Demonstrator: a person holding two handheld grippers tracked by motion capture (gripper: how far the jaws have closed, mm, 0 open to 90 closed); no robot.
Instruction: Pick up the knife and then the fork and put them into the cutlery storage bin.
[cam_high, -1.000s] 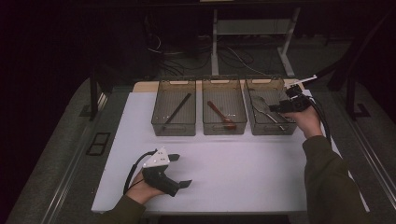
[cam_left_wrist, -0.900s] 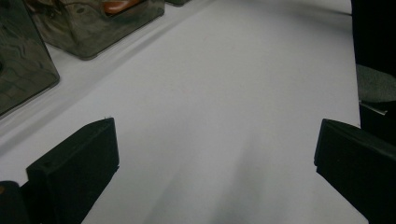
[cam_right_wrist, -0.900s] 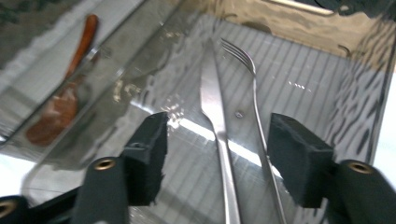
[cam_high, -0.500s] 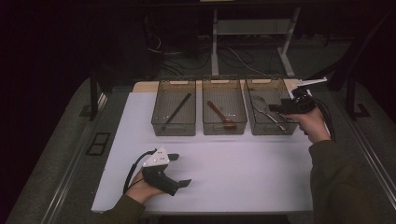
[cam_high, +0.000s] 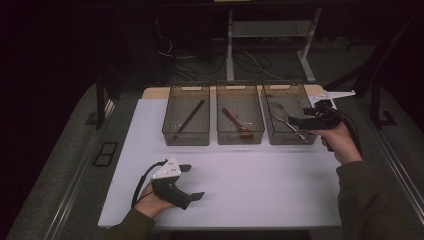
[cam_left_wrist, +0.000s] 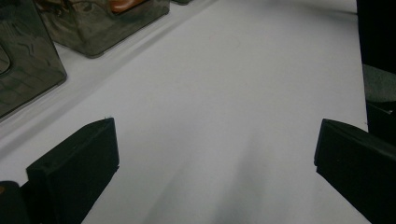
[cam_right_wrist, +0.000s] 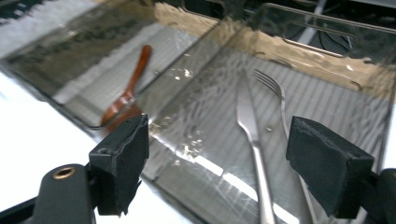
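Presently: right gripper (cam_high: 295, 120) right of frame, jaws just opening, empty, over knife (cam_right_wrist: 250, 135) and fork (cam_right_wrist: 280, 100) | left gripper (cam_high: 192, 181) lower left, apart, empty.

Three bins (cam_high: 240, 134) wall off the far edge — the white mat (cam_high: 260, 185) before them lies open.
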